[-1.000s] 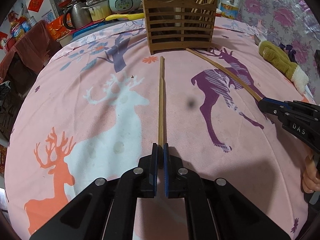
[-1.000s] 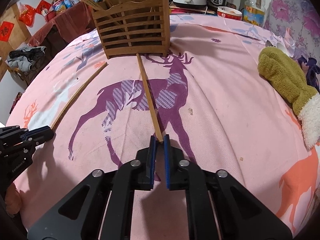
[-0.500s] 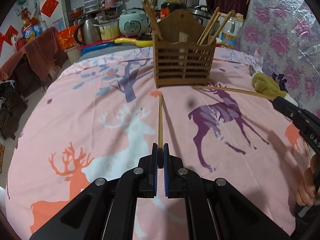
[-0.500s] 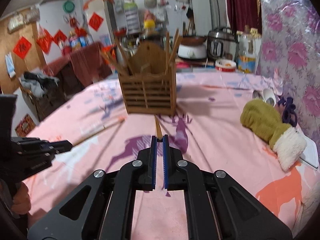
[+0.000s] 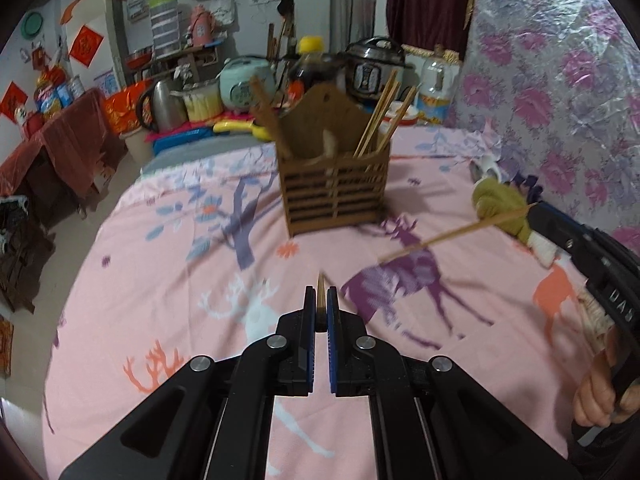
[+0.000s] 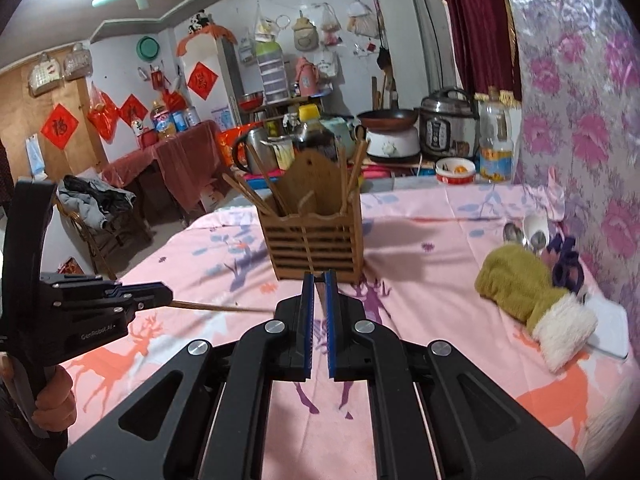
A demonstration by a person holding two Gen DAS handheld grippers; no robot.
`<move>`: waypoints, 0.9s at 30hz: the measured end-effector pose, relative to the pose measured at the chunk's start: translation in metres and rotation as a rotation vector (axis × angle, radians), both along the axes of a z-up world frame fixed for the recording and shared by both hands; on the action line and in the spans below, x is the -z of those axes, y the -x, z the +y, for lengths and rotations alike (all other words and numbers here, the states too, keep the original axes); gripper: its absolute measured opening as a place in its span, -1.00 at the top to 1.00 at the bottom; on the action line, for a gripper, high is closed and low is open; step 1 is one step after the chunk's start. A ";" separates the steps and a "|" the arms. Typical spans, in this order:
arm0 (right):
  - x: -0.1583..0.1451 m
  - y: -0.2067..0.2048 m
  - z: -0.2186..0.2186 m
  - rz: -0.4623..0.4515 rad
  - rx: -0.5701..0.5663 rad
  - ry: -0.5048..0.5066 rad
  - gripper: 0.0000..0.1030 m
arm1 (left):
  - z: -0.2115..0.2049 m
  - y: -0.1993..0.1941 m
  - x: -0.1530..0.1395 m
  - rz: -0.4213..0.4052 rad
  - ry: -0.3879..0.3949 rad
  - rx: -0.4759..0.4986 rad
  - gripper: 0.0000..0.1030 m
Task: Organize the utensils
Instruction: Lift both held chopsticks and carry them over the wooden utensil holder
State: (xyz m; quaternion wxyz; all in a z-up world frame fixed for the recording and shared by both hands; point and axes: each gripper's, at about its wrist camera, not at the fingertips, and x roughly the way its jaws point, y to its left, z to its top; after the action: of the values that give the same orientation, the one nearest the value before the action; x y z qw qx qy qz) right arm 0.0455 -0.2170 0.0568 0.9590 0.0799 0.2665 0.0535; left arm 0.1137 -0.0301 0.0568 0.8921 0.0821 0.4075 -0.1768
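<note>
A brown slatted wooden utensil holder (image 5: 336, 184) stands on the pink deer tablecloth, with several chopsticks upright in it; it also shows in the right wrist view (image 6: 314, 240). My left gripper (image 5: 321, 300) is shut on a wooden chopstick (image 5: 321, 284), lifted off the cloth and pointing toward the holder. That chopstick shows from the side in the right wrist view (image 6: 224, 309). My right gripper (image 6: 319, 284) is shut on another chopstick (image 5: 452, 234), held in the air to the right of the holder.
An olive mitten with a white cuff (image 6: 532, 300) lies at the right, with spoons (image 6: 528, 232) behind it. Cookers, a kettle and bottles (image 5: 372, 68) crowd the far table edge. A dark chair with clothes (image 6: 96, 208) stands off to the left.
Both grippers have lifted their chopsticks off the cloth and tilted up. The chopsticks lay flat a second ago and now hang in the air, pointing toward the holder.
</note>
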 end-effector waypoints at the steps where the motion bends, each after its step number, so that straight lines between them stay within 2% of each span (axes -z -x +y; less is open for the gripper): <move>1: -0.005 -0.001 0.001 -0.004 -0.004 0.003 0.88 | -0.003 0.000 -0.005 -0.005 0.000 0.007 0.89; 6: -0.024 -0.007 0.008 -0.019 -0.021 0.015 0.88 | -0.020 -0.006 -0.029 -0.025 -0.003 0.041 0.89; 15: -0.054 -0.027 0.020 -0.056 -0.039 0.049 0.88 | -0.033 -0.036 -0.068 -0.064 0.019 0.041 0.89; 27: -0.105 -0.095 0.013 -0.110 0.016 0.023 0.88 | -0.042 -0.107 -0.125 -0.116 0.069 0.010 0.89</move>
State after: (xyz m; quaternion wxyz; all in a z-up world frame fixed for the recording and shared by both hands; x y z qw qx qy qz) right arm 0.1407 -0.2036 0.1619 0.9735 0.0681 0.2132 0.0472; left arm 0.2206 -0.0724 0.1818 0.9157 0.0633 0.3482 -0.1901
